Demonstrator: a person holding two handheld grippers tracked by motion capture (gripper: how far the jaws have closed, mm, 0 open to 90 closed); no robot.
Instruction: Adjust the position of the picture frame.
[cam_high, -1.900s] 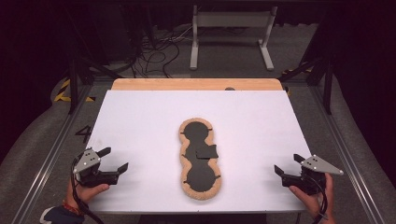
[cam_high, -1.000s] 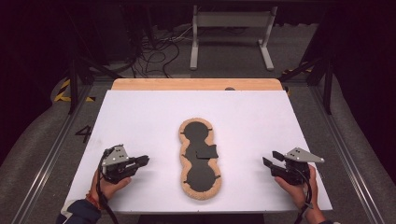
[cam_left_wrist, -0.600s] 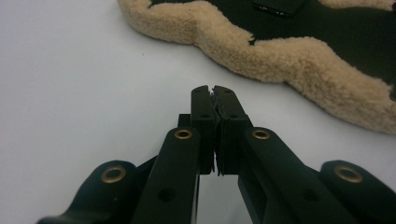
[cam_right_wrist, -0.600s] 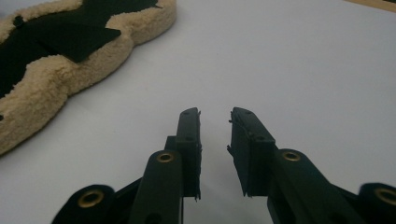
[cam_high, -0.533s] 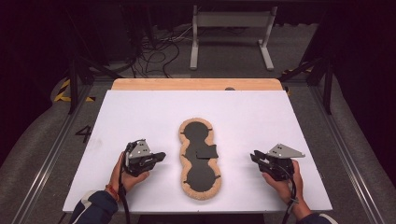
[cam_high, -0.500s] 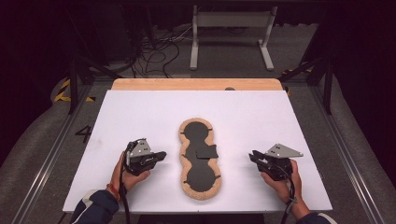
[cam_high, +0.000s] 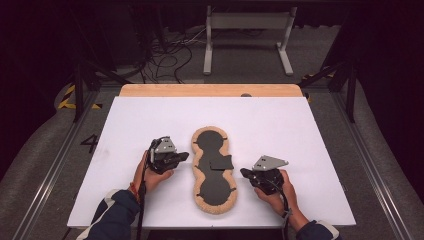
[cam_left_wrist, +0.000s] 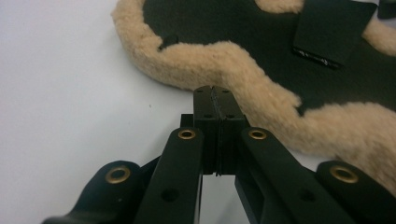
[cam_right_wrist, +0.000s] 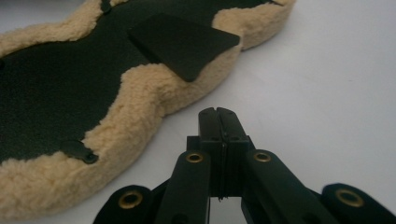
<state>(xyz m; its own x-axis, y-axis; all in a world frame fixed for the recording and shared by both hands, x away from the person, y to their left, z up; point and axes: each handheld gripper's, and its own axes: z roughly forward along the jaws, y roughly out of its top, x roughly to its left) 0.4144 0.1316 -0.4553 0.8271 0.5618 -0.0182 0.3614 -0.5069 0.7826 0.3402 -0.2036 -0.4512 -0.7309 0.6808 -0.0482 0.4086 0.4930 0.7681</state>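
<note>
Both grippers, left (cam_high: 184, 157) and right (cam_high: 245, 173), moved inward, flanking the fleece pad (cam_high: 214, 170); jaws had just pressed together empty, presumably to nudge it

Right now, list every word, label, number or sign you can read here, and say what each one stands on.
"4": a dark numeral on the grey floor left of the white table.
Nothing legible on the fleece pad, its black flap, or either gripper.
</note>
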